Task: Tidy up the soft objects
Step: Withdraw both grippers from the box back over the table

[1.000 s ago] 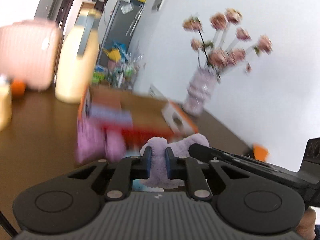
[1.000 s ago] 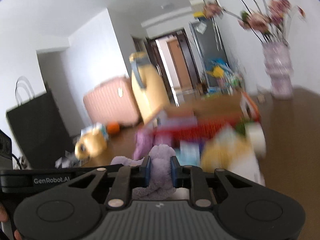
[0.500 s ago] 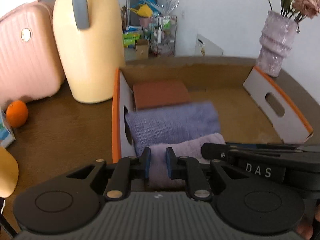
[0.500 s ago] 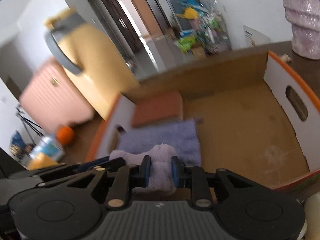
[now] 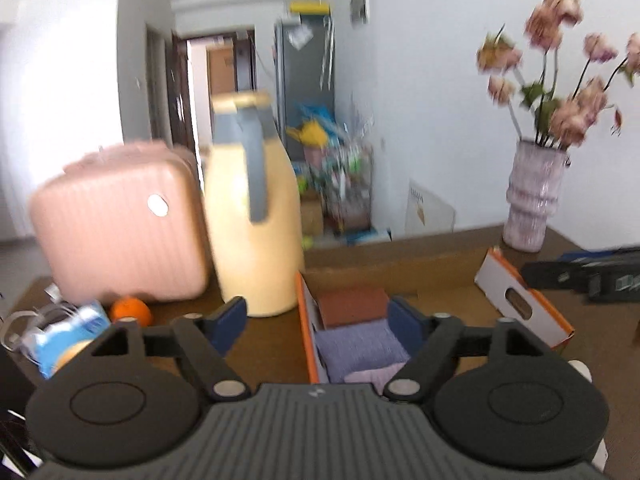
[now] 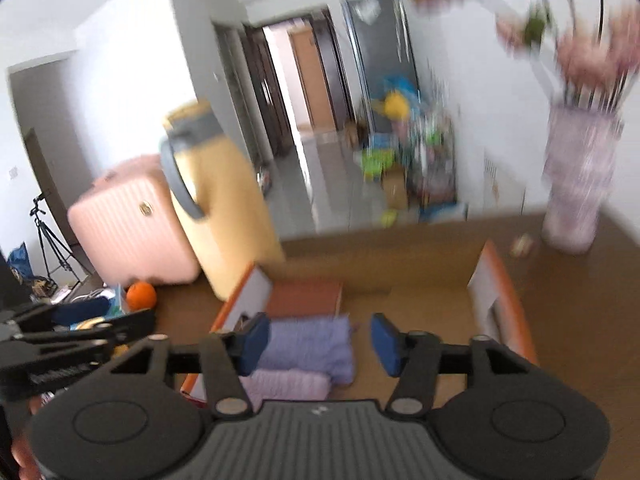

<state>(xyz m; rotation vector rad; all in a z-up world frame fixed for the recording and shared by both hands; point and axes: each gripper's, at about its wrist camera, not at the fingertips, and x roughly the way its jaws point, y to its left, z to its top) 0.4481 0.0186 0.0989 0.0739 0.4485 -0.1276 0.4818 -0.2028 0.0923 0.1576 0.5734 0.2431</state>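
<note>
An open cardboard box [image 5: 524, 304] [image 6: 500, 308] with orange-edged flaps sits on the brown table. Along its left side lie three folded cloths: a rust-brown one [image 5: 352, 306] [image 6: 306, 300] at the back, a blue-purple towel [image 5: 360, 350] [image 6: 308, 346] in the middle, and a light lilac towel [image 5: 370, 376] [image 6: 286, 386] nearest me. My left gripper [image 5: 318, 326] is open and empty, above the box's left wall. My right gripper [image 6: 318, 342] is open and empty, above the towels. Each gripper shows in the other's view, the right one [image 5: 592, 276] and the left one [image 6: 60, 340].
A big yellow jug [image 5: 256, 216] [image 6: 224, 208] and a pink suitcase [image 5: 116, 224] [image 6: 128, 220] stand left of the box. An orange [image 5: 130, 310] [image 6: 141, 296] and small packets [image 5: 68, 332] lie at the left. A lilac vase with flowers [image 5: 532, 200] [image 6: 576, 184] stands at the back right.
Both grippers have opened and let go of the light lilac towel, which now lies in the box. Both have pulled up and back from it.
</note>
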